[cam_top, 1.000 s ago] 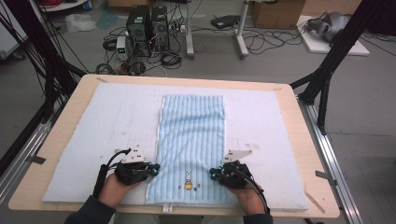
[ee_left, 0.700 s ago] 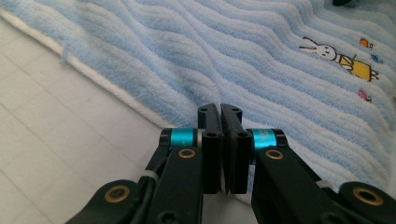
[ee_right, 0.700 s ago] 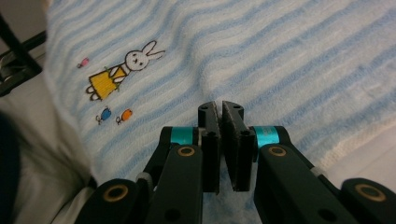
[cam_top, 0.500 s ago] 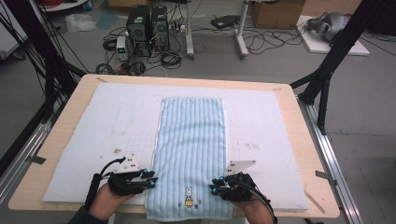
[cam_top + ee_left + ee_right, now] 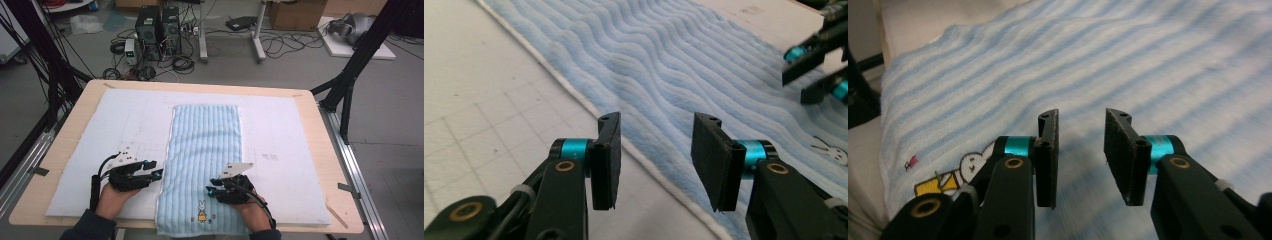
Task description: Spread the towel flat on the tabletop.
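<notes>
A light blue striped towel [image 5: 205, 150] lies flat lengthwise on the white mat [image 5: 280, 130], and its near end with a rabbit picture [image 5: 201, 211] hangs over the table's front edge. My left gripper [image 5: 158, 174] hovers at the towel's left hem. In the left gripper view its jaws [image 5: 656, 122] stand apart over the hem of the towel [image 5: 674, 60], having just been opening, with nothing between them. My right gripper [image 5: 212, 190] is above the towel's near part. Its jaws [image 5: 1080, 117] have just been opening too and hang over the towel [image 5: 1158, 65], holding nothing.
The wooden table [image 5: 327, 150] bears the mat, with bare mat on both sides of the towel. Black frame legs [image 5: 350, 75] stand at the right. Computers and cables [image 5: 160, 30] lie on the floor beyond the table. The right gripper [image 5: 814, 65] shows across the towel in the left gripper view.
The towel was drawn toward the near edge while both grippers were shut on its near end. Both have since let go; the left gripper lifted off at the hem, the right shifted left onto the towel.
</notes>
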The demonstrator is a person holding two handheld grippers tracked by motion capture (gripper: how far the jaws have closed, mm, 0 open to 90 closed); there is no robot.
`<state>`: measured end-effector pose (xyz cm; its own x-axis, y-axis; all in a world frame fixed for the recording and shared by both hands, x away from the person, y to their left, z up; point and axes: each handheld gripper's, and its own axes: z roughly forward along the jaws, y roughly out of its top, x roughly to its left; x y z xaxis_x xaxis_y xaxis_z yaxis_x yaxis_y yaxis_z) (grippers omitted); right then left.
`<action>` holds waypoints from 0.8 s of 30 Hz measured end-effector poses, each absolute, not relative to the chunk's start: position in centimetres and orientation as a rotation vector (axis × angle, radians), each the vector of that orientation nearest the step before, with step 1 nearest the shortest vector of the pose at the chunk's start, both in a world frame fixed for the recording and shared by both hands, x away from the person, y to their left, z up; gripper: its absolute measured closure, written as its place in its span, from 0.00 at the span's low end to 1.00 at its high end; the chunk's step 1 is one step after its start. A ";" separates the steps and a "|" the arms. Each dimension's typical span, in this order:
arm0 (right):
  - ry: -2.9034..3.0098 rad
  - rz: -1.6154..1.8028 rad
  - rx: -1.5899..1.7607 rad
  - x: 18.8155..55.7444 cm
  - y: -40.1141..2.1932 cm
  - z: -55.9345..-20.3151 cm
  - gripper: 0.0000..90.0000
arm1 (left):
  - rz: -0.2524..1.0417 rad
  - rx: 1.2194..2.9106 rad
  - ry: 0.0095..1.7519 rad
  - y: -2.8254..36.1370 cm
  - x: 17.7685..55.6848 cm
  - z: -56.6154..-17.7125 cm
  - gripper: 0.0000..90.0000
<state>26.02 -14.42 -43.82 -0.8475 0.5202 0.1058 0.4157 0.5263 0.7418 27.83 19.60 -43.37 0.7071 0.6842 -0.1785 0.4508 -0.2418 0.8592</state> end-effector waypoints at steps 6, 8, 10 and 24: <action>2.721 1.187 0.762 26.0 -13.6 -44.3 0.92 | 0.294 1.875 0.904 20.1 28.4 -43.4 0.61; 2.735 1.189 0.732 25.7 -13.7 -44.3 0.94 | 0.297 1.877 0.905 20.3 28.4 -43.3 0.61; 2.763 1.189 0.706 25.3 -13.9 -44.2 0.94 | 0.298 1.875 0.906 20.4 28.3 -43.3 0.61; 2.521 1.340 0.849 26.4 -17.7 -42.5 0.76 | 0.283 1.850 0.940 20.2 30.4 -42.9 0.58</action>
